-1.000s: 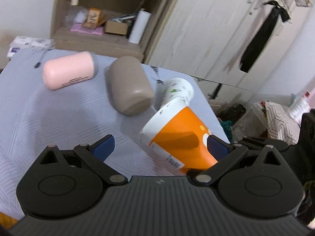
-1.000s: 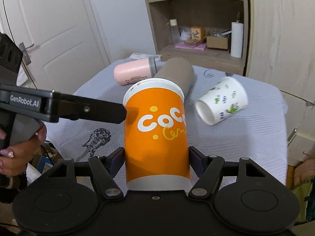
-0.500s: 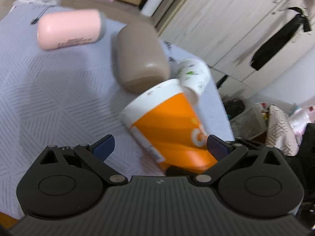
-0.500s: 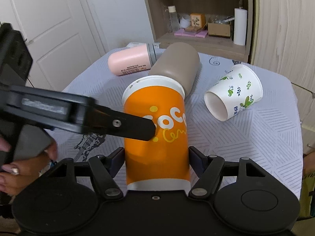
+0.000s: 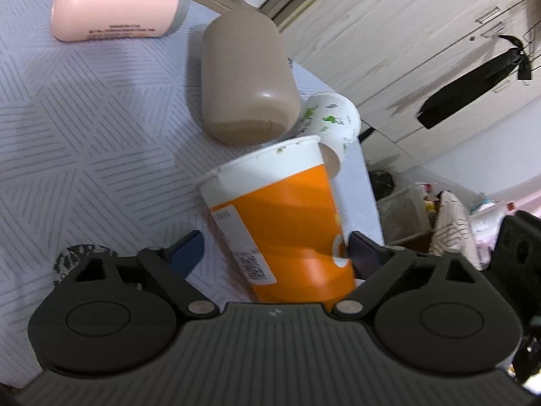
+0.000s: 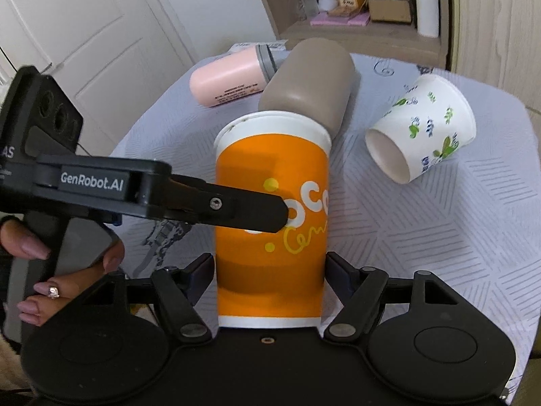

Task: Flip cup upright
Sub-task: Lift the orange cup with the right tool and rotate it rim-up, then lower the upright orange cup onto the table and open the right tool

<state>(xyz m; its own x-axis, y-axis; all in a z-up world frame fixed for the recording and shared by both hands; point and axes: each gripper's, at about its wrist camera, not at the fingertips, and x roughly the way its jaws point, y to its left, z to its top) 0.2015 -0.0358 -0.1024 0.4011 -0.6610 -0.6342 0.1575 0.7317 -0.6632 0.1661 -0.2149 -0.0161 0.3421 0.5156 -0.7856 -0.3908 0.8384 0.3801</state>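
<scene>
An orange paper cup (image 6: 270, 230) with a white rim stands mouth-up between the fingers of my right gripper (image 6: 270, 270), which is shut on its lower body. The cup also shows in the left wrist view (image 5: 287, 226), between the fingers of my left gripper (image 5: 274, 253), whose jaws stand wide around it; the right finger (image 5: 361, 253) is close to its side and the left finger (image 5: 186, 253) stands apart. The left gripper's finger (image 6: 236, 209) crosses in front of the cup in the right wrist view.
On the grey patterned tablecloth (image 6: 422, 237) lie a taupe tumbler (image 6: 307, 81), a pink bottle (image 6: 226, 77) and a white floral paper cup (image 6: 422, 128), all on their sides behind the orange cup. A shelf unit (image 6: 355, 17) stands beyond the table.
My left gripper has moved in from the left until its fingers straddle the orange cup. The cup stays held in the right gripper.
</scene>
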